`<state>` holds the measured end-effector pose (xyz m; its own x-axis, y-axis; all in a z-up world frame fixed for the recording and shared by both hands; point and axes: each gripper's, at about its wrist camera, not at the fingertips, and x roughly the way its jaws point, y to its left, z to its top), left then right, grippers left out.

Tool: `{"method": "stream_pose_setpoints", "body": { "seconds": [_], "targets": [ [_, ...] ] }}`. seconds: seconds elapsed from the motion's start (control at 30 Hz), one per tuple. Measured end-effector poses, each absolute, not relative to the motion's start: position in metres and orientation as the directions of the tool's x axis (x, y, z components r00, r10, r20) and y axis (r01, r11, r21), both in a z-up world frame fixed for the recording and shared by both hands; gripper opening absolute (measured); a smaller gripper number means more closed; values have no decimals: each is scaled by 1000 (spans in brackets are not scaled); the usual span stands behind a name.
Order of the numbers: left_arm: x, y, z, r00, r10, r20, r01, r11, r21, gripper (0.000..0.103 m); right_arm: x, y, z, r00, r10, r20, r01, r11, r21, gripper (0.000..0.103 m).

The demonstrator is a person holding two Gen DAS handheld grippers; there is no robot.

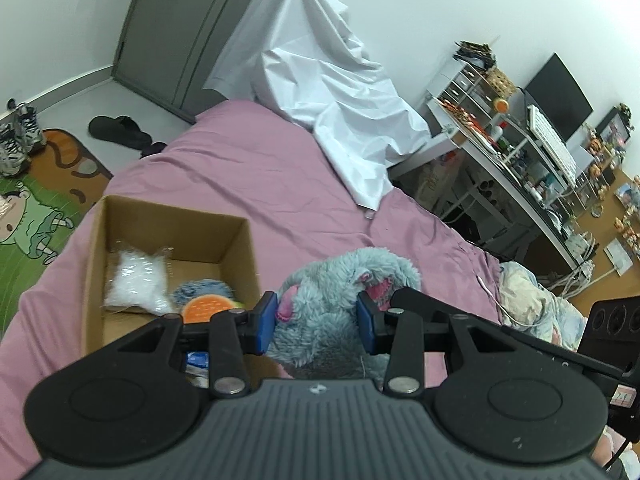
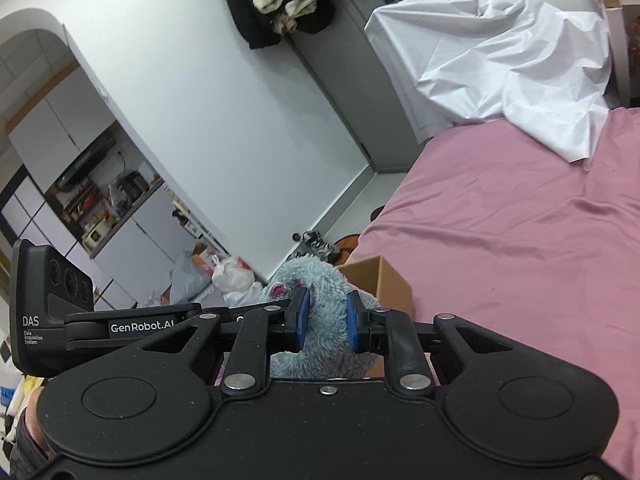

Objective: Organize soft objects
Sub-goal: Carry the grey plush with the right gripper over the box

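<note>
Left gripper (image 1: 318,320) and right gripper (image 2: 325,322), each clamped on the grey plush (image 1: 340,300), which hangs between them above the pink bed (image 1: 248,176), just right of the box (image 1: 96,256). Box contents: white bag (image 1: 136,280), orange toy (image 1: 208,309), blue toy (image 1: 202,288). White sheet (image 1: 320,80) behind.

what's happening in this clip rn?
A person is tidying soft things on a pink-sheeted bed. Both claws are shut on one fluffy grey-blue plush toy with pink patches: the left claw and the right claw. The toy is right beside an open cardboard box that already holds a clear bag of white filling and an orange burger-like plush.
</note>
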<state>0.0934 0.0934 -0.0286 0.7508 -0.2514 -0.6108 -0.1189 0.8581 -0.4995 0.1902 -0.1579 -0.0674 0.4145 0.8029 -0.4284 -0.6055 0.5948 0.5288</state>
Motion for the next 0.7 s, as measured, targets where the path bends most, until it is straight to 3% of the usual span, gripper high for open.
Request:
{"method": "stream_pose_setpoints", "body": {
  "seconds": [0.7],
  "targets": [
    [76, 175, -76, 752, -178, -634, -262, 803, -536, 37, 192, -73, -92, 307, 792, -528, -662, 576, 479, 23]
  ]
}}
